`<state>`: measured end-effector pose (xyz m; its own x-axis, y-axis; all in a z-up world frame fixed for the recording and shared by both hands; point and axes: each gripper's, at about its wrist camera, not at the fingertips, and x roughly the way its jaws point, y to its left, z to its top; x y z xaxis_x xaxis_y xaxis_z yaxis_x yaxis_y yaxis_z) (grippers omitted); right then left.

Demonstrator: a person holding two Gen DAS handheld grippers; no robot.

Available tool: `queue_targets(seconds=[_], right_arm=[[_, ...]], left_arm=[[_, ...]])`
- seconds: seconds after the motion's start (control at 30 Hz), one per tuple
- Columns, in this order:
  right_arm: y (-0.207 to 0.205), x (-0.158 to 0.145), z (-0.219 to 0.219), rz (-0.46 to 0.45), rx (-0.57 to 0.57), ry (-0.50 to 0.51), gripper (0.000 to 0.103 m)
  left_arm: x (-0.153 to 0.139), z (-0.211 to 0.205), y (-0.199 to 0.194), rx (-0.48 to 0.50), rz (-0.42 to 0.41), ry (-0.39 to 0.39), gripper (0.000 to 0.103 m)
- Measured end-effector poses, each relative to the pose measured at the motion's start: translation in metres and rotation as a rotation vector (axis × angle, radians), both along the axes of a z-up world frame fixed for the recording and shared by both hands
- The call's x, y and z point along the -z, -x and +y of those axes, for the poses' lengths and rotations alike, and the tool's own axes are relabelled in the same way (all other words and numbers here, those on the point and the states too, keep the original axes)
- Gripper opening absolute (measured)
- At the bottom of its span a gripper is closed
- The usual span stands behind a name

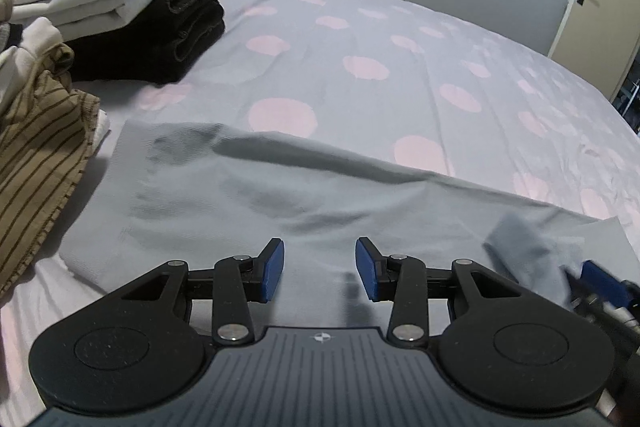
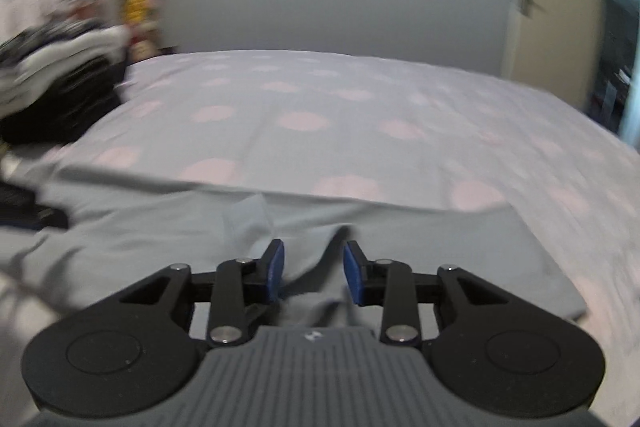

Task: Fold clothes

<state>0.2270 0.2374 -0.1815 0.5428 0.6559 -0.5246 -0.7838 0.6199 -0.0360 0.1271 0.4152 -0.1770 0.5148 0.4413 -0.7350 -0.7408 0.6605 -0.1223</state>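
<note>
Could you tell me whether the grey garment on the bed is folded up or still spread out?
Spread out: the grey garment lies mostly flat across the bed, one corner bunched.

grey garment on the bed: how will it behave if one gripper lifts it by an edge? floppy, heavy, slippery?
Probably floppy: the grey garment already ridges and creases on the bed sheet. It looks thin and likely light, so the lifted edge should drape and the rest drag. A fold bunches between the open right gripper fingers, so it likely pinches easily. The left gripper is open above it.
</note>
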Motion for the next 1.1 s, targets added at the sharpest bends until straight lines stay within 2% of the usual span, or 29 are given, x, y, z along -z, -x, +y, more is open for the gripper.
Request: queue_targets(seconds=[0.1, 0.2, 0.3, 0.37, 0.43, 0.53, 0.57, 0.6, 0.63, 0.7, 0.83, 0.97, 1.0, 1.03, 1.1], right_arm=[[0.014, 0.0, 0.004, -0.017, -0.078, -0.035, 0.038], [0.015, -0.005, -0.001, -0.069, -0.031, -0.059, 0.047], [0.002, -0.005, -0.007, -0.016, 0.044, -0.074, 0.066], [-0.008, 0.001, -0.007, 0.069, 0.052, -0.076, 0.066], [-0.009, 0.005, -0.003, 0.116, 0.033, -0.081, 0.066], [0.004, 0.007, 0.009, 0.056, -0.005, -0.048, 0.065], [0.009, 0.008, 0.014, 0.023, -0.016, -0.025, 0.064], [0.012, 0.011, 0.018, -0.002, -0.014, 0.003, 0.056], [0.014, 0.014, 0.021, -0.025, -0.008, 0.031, 0.043], [0.014, 0.02, 0.022, -0.037, -0.009, 0.063, 0.038], [0.018, 0.029, 0.025, -0.085, -0.026, 0.123, 0.04], [0.026, 0.03, 0.027, -0.16, -0.043, 0.174, 0.036], [0.025, 0.03, 0.026, -0.165, -0.029, 0.171, 0.018], [0.024, 0.029, 0.026, -0.17, -0.015, 0.169, 0.008], [0.014, 0.022, 0.019, -0.128, 0.031, 0.106, 0.008]], left_arm=[[0.001, 0.0, -0.003, 0.013, 0.001, 0.0, 0.046], [0.0, 0.002, -0.003, 0.02, -0.013, 0.017, 0.046], [0.001, 0.002, -0.004, 0.032, -0.019, 0.032, 0.046], [0.003, 0.001, -0.006, 0.046, -0.016, 0.037, 0.046], [0.005, 0.0, -0.007, 0.054, -0.011, 0.038, 0.046], [0.007, 0.0, -0.008, 0.057, -0.006, 0.037, 0.046], [0.007, 0.0, -0.008, 0.055, -0.005, 0.038, 0.046], [0.007, 0.001, -0.008, 0.054, -0.005, 0.038, 0.046], [0.007, 0.001, -0.008, 0.053, -0.004, 0.039, 0.046], [0.007, 0.001, -0.008, 0.052, -0.005, 0.04, 0.046], [0.007, 0.0, -0.007, 0.053, -0.005, 0.04, 0.046], [0.007, 0.002, -0.006, 0.06, -0.006, 0.043, 0.046], [0.007, 0.002, -0.006, 0.061, -0.006, 0.043, 0.046], [0.007, 0.003, -0.006, 0.06, -0.008, 0.044, 0.046], [0.007, 0.004, -0.006, 0.058, -0.01, 0.046, 0.046]])
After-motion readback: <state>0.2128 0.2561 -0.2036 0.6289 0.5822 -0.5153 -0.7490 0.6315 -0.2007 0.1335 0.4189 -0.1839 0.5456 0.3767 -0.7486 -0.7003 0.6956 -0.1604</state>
